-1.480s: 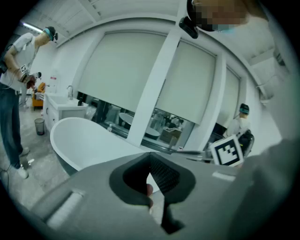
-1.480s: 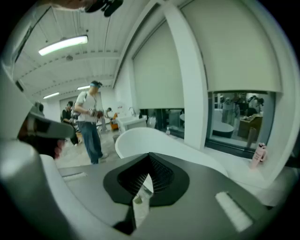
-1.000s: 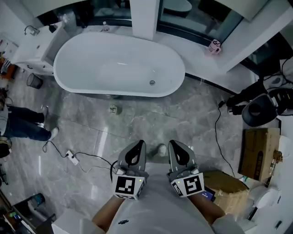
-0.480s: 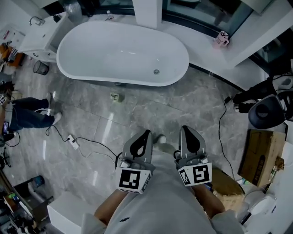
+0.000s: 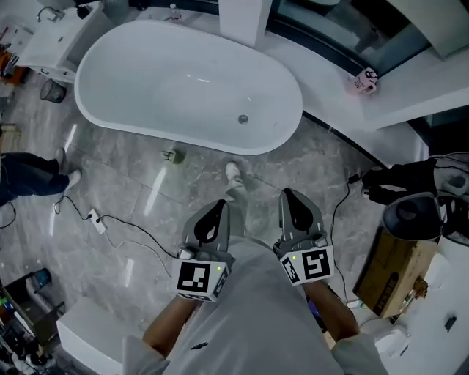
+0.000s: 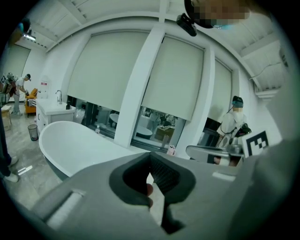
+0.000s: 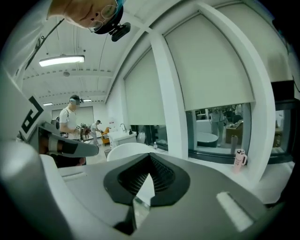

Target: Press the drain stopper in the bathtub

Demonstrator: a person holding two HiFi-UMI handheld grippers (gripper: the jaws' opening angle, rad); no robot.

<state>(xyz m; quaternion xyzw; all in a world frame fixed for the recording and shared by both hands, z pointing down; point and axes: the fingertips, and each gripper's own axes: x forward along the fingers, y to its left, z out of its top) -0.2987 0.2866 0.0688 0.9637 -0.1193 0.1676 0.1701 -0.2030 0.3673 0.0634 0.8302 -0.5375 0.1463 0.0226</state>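
Observation:
A white oval bathtub (image 5: pixel 176 80) stands on the grey marble floor in the upper half of the head view. Its small round metal drain stopper (image 5: pixel 243 119) sits in the tub bottom near the right end. Both grippers are held side by side in front of my body, well short of the tub. The left gripper (image 5: pixel 219 206) and the right gripper (image 5: pixel 288 194) are shut and hold nothing. In the left gripper view the tub (image 6: pixel 79 140) shows beyond the shut left gripper (image 6: pixel 150 155). In the right gripper view the right gripper (image 7: pixel 150 157) is shut, with the tub (image 7: pixel 126 149) behind.
A white pillar (image 5: pixel 245 18) rises behind the tub, and a pink mug (image 5: pixel 364 80) stands on the white ledge. On the floor lie a power strip with its cable (image 5: pixel 94 217) and a small object (image 5: pixel 172 155). Another person's legs (image 5: pixel 29 176) are at left. A cardboard box (image 5: pixel 388 271) is at right.
The tub has drawn nearer and shifted left in the head view. My foot has stepped forward toward it. Both grippers stay shut and side by side.

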